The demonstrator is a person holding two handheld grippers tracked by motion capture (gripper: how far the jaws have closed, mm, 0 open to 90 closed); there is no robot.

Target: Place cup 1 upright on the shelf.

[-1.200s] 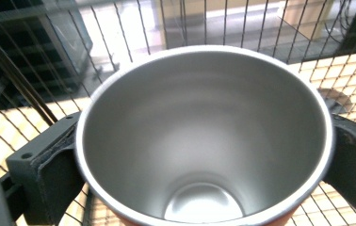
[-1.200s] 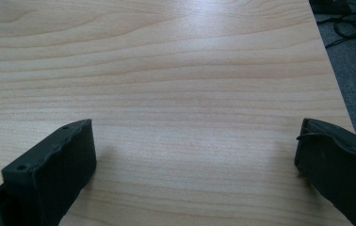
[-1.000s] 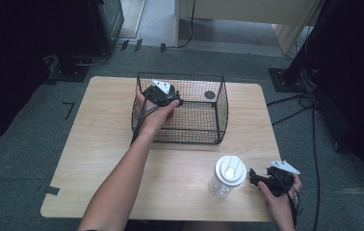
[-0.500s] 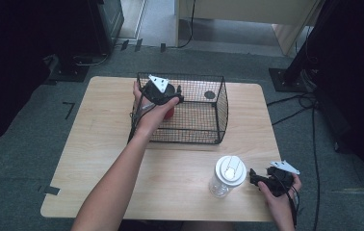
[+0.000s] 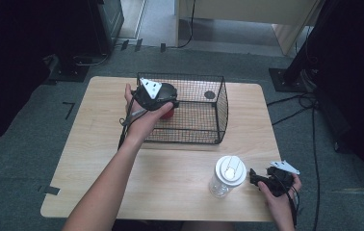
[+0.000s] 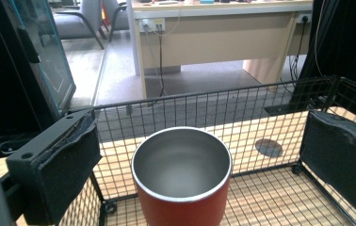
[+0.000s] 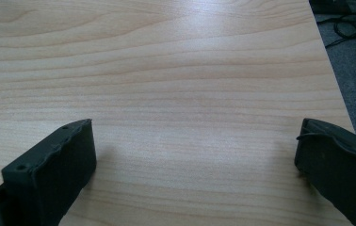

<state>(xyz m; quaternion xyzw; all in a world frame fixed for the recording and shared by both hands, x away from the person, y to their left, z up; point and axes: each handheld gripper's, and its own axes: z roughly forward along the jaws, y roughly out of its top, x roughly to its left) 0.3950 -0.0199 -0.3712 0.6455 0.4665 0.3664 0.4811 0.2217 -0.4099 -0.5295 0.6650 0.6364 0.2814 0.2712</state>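
Compared with one second ago, the left gripper (image 5: 157, 97) has drawn back toward the basket's near-left corner and lifted slightly, while the right gripper (image 5: 262, 178) has stayed in place. At left in the high view, the left hand (image 5: 144, 115) holds its gripper over the left end of the wire basket (image 5: 197, 122). In the left gripper view, the jaws stand wide apart, one on each side of the red cup (image 6: 182, 181), touching neither side; the cup stands upright inside the basket, its steel interior visible. A dark disc (image 5: 210, 95) lies on the basket floor toward the far right. Farther right, a clear bottle with a white lid (image 5: 227, 174) stands on the bench (image 5: 98, 144), just beside the right gripper, whose jaws are spread apart above bare wood.
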